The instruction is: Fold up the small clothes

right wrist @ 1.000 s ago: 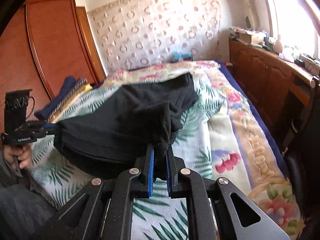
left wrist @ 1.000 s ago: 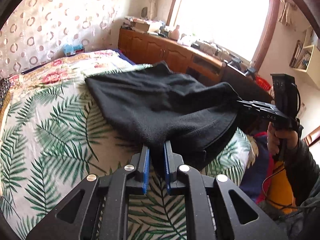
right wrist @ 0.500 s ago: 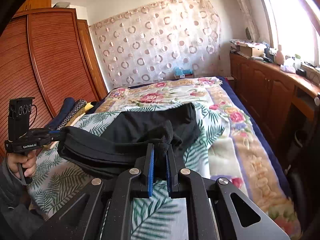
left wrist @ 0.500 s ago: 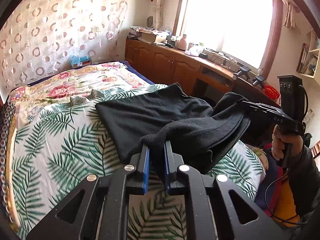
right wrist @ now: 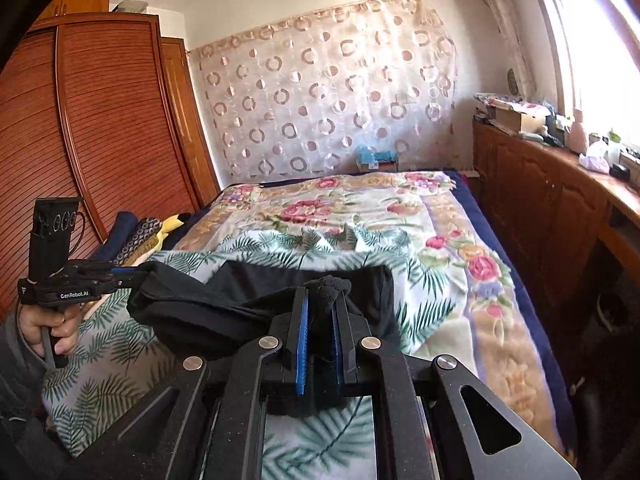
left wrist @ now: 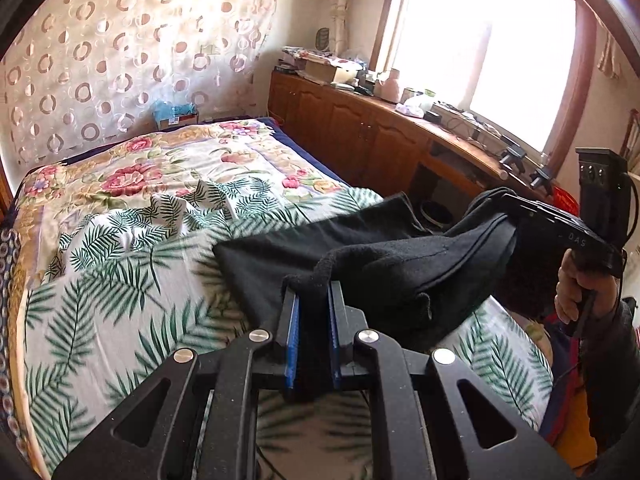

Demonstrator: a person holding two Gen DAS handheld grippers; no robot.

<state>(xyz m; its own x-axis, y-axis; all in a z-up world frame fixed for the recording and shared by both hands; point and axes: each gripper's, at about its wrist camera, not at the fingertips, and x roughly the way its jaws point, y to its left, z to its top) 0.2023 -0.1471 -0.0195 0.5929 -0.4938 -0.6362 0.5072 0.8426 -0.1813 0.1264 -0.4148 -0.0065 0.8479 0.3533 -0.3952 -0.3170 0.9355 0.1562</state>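
A bed (left wrist: 120, 280) fills most of both views, spread with a palm-leaf sheet (left wrist: 100, 312) over a floral quilt (right wrist: 360, 208). On one side stands a slatted wooden wardrobe (right wrist: 100, 128); on the other a long wooden cabinet (left wrist: 360, 132) runs under a bright window (left wrist: 480, 60), its top crowded with small items too small to make out. A curtain (right wrist: 320, 100) with a ring pattern hangs behind the head of the bed.

A black garment (left wrist: 400, 272) lies on the near part of the sheet, its far portion flat on the bed while its near edge is lifted and hangs slack between the two grippers. The left gripper (left wrist: 313, 300) is clenched on one bunched corner of the garment. The right gripper (right wrist: 322, 304) is clamped likewise on the other corner, a tuft of cloth poking up above its blue pads (right wrist: 303, 344). A hand (left wrist: 576, 284) holds the right gripper's handle; another hand (right wrist: 52, 326) holds the left's
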